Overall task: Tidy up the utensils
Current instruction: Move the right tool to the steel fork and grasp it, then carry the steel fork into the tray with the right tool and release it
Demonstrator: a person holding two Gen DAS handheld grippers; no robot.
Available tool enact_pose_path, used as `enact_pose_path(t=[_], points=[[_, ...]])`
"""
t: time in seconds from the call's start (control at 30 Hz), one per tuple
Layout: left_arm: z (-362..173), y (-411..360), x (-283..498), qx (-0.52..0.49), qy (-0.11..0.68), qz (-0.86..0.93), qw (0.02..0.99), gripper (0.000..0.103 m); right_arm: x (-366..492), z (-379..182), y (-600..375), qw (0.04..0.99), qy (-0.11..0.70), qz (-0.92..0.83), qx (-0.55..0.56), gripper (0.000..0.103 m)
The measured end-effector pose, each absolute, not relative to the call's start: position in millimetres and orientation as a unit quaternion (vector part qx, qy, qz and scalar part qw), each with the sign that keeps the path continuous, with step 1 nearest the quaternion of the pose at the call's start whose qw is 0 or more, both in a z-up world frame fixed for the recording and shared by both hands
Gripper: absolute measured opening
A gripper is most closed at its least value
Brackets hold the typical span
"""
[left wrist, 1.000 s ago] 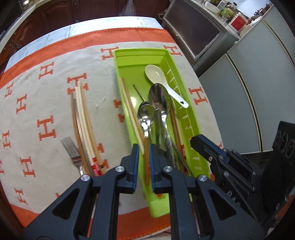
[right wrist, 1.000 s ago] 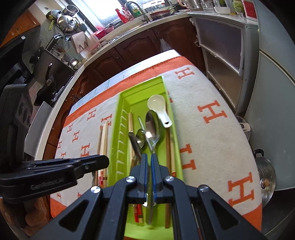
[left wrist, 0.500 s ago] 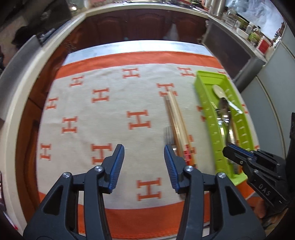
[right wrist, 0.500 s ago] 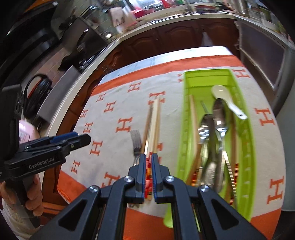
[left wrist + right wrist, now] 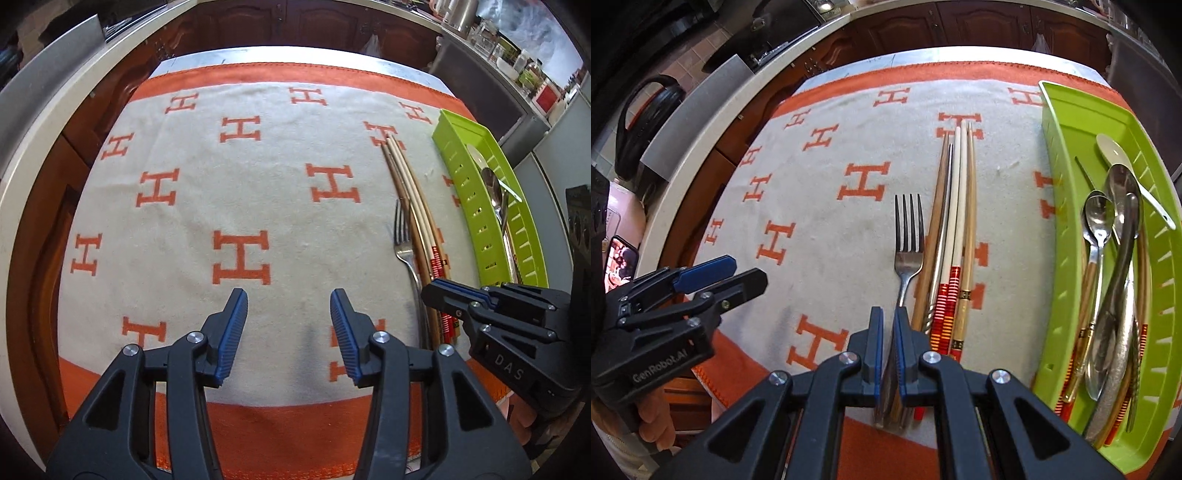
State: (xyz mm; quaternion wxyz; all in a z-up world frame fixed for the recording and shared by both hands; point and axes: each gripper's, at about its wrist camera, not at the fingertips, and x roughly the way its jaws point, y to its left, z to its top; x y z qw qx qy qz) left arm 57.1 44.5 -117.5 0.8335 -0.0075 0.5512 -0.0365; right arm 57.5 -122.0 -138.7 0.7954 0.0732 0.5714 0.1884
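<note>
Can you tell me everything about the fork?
The fork is shiny silver metal with four dark tines. It lies flat on the blanket, tines pointing away, right beside the chopsticks and outside the green tray. Its handle runs between the nearly shut jaws of the right hand-held gripper.

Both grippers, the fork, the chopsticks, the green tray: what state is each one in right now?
Left gripper: open, empty, above the cloth.
Right gripper: shut on the fork handle.
Fork: flat on the cloth, tines pointing away.
Loose chopsticks: lying beside the fork, outside the tray.
Green tray: holding spoons and chopsticks.
</note>
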Motion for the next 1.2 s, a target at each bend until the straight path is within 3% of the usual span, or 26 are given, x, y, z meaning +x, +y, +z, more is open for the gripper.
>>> enact_pose_path(t=[0.6,0.7,1.2], points=[[-131,73,64,-0.053,0.555,-0.043,0.829,0.043,60,-149,-86,0.816,0.562,0.131,-0.029,0.01],[-132,74,64,-0.055,0.555,-0.045,0.829,0.043,59,-149,-79,0.821,0.555,0.126,-0.054,0.006],[-124,56,61,-0.041,0.55,-0.057,0.832,0.043,56,-128,-110,0.83,0.532,0.16,0.05,0.004]])
